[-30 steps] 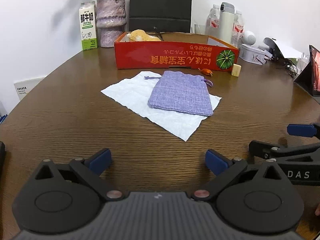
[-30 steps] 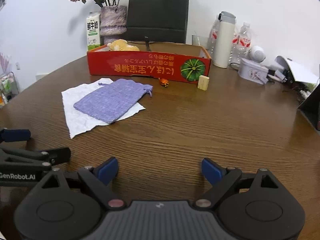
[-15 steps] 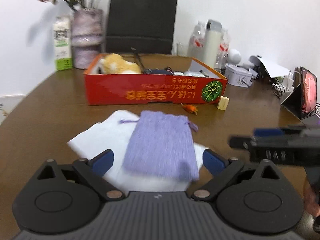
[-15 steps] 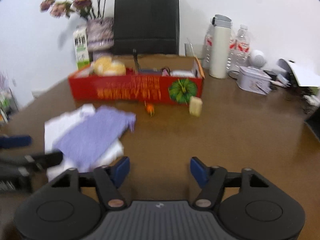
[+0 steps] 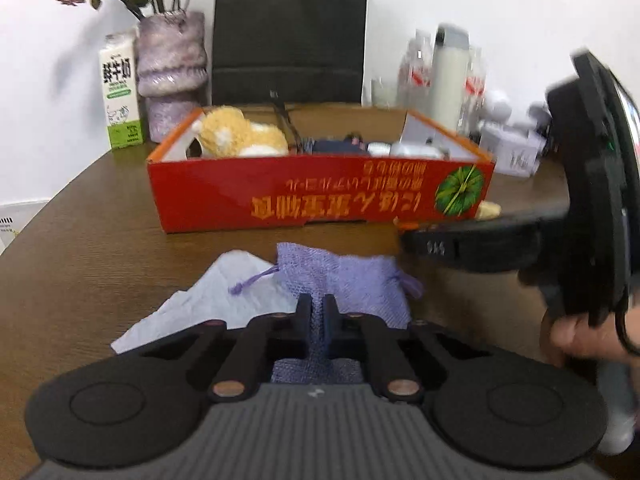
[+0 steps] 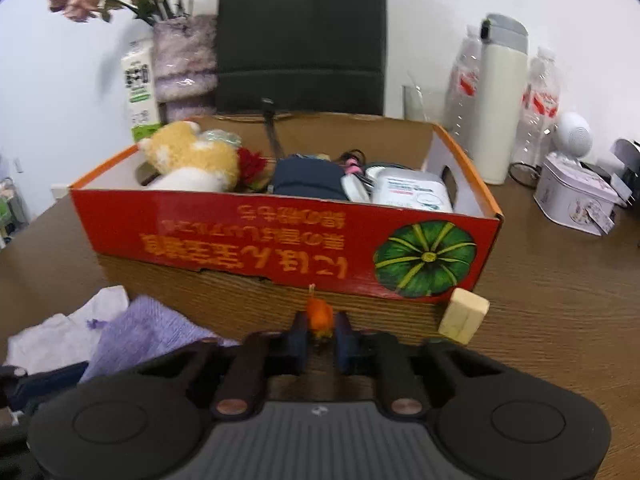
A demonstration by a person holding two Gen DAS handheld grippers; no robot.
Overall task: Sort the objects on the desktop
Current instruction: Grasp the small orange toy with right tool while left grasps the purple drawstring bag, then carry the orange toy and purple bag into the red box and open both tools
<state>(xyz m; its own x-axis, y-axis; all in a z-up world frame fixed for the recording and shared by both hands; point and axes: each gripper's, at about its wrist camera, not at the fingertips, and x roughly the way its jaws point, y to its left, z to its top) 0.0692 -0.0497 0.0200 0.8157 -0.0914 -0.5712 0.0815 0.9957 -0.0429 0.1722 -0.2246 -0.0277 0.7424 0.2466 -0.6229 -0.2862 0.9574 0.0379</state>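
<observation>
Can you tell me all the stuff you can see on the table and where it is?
Cardboard box: one, red, mid-table, full.
Plush toy: one, yellow-white, box's left end.
Drawstring fabric pouch: one, purple, on the paper.
Crumpled paper sheet: one, white, before the box.
Tiny toy: one, orange, before the box.
Wooden block: one, cream, by box's right corner.
Milk carton: one, white-green, back left.
Vase of flowers: one, purple, beside carton.
Paper bag: one, black, behind box.
Thermos flask: one, cream, back right.
Tin: one, white, right.
Left tongs: black, pinching the pouch.
Right tongs: black, closing, toy between them.
</observation>
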